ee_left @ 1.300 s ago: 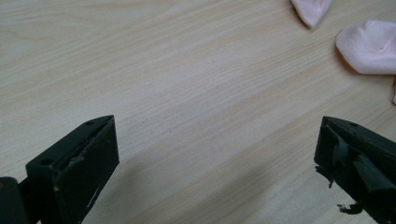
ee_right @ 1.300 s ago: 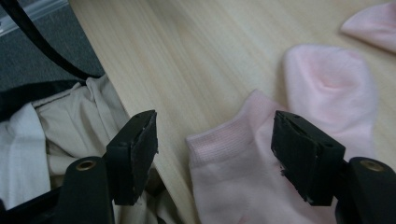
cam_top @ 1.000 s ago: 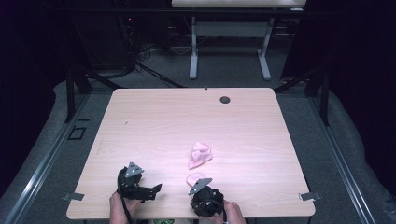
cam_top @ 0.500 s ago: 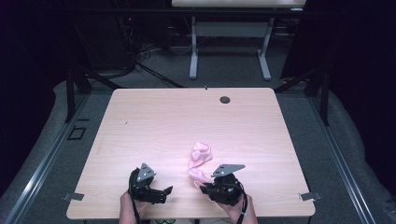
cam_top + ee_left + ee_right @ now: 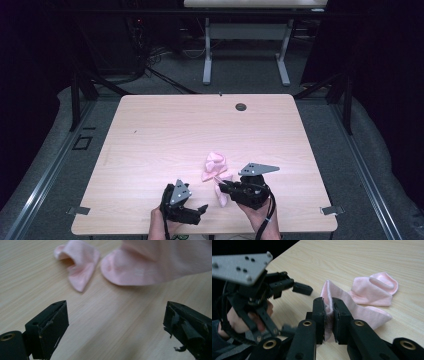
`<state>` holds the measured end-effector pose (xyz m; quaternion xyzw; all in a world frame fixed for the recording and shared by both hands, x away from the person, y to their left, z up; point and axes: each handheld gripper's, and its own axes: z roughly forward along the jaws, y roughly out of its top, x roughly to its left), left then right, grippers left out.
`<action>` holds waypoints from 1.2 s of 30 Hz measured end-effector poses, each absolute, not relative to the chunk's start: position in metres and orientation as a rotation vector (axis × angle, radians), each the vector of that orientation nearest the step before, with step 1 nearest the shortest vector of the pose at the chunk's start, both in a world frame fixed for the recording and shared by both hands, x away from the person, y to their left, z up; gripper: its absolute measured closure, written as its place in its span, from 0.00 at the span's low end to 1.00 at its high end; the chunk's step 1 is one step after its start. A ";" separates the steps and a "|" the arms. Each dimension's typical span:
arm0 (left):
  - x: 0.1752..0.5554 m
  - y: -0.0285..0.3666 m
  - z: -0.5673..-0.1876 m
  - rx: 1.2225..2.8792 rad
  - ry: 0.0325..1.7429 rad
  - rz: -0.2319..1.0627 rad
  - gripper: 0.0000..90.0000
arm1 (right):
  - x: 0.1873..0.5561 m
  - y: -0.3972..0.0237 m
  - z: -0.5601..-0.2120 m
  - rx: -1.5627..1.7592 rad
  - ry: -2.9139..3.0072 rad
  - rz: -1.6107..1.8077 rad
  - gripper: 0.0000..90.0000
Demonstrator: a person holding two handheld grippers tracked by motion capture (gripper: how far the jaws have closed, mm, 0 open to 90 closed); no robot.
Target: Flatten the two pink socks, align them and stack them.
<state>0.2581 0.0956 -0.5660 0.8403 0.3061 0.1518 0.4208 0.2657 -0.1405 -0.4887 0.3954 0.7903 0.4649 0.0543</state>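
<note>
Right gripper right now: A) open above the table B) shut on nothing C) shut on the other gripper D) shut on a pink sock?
D: in the right gripper view the right gripper has its fingers pressed on the edge of one pink sock, while a second sock lies loose on the table.

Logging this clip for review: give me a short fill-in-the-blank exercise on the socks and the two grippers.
1. The right gripper is shut on a sock whose colour is ____.
2. The left gripper stands ____, with bare table between its jaws.
3. The number of socks on or over the table is ____.
4. The second sock lies on the table, held by ____ gripper.

Missing words: pink; open; two; neither
</note>
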 end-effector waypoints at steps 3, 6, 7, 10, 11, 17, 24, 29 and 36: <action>0.258 0.082 -0.569 2.118 0.715 0.357 0.11 | 0.266 -0.141 -0.488 1.215 2.381 1.423 0.90; 0.261 0.070 -0.574 2.119 0.671 0.342 0.18 | 0.265 -0.145 -0.486 1.228 2.357 1.429 0.90; 0.263 0.066 -0.575 2.120 0.665 0.351 0.21 | 0.265 -0.147 -0.485 1.231 2.352 1.435 0.90; 0.268 0.059 -0.576 2.089 0.667 0.370 0.31 | 0.265 -0.149 -0.485 1.248 2.338 1.455 0.90; 0.270 0.057 -0.576 2.083 0.654 0.370 0.34 | 0.265 -0.151 -0.485 1.249 2.338 1.452 0.90; 0.279 0.046 -0.576 2.113 0.611 0.366 0.67 | 0.265 -0.157 -0.487 1.277 2.330 1.472 0.90; 0.283 0.039 -0.574 2.125 0.561 0.356 0.99 | 0.267 -0.167 -0.490 1.306 2.317 1.483 0.90; 0.282 0.038 -0.572 2.143 0.554 0.384 1.00 | 0.268 -0.172 -0.491 1.317 2.305 1.482 0.90; 0.269 0.065 -0.555 2.146 0.627 0.494 1.00 | 0.269 -0.174 -0.496 1.332 2.304 1.476 0.90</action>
